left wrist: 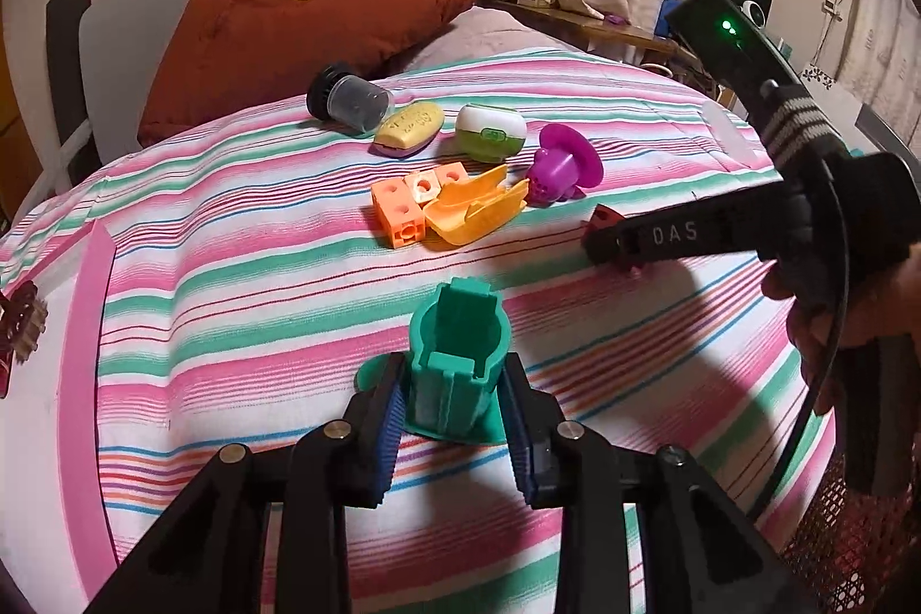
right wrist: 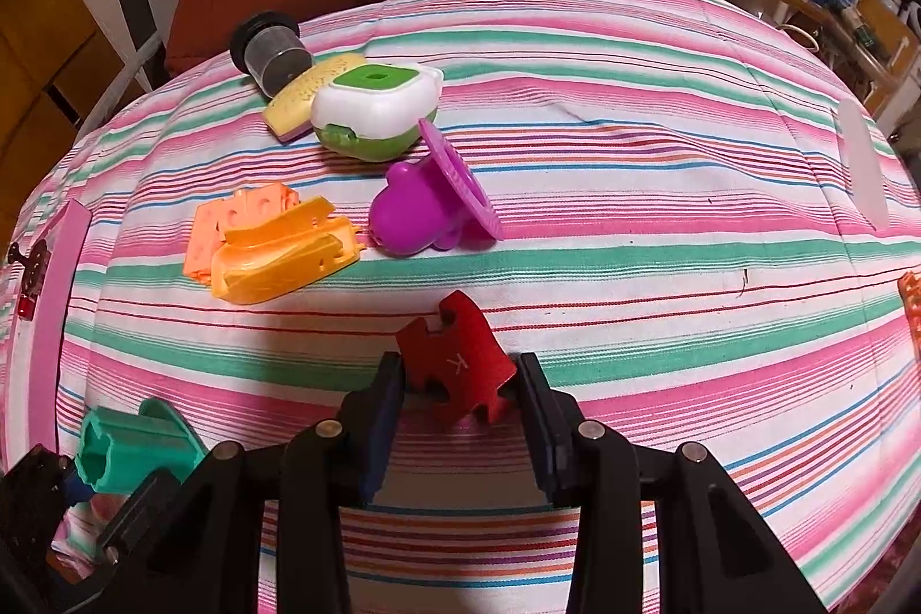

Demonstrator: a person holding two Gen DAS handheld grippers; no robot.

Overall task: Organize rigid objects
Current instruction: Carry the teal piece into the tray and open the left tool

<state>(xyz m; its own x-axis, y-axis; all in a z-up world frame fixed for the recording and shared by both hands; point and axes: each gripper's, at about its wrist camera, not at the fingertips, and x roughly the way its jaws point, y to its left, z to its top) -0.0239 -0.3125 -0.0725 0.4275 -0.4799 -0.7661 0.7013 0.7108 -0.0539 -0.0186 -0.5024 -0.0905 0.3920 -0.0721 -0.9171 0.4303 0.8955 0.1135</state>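
The left hand-held gripper clasped the green piece by its sides, upright, low over the bed. The right hand-held gripper gripped the red piece, its long axis pointing ahead toward the toy cluster. That cluster lay beyond both; the orange scoop seemed nearest the right one. The right view alone showed the red piece's letter K; the left view showed the person's hand.

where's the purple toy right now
In the right wrist view the purple toy lies mid-bedspread, right of the orange scoop, just below the green-and-white case.
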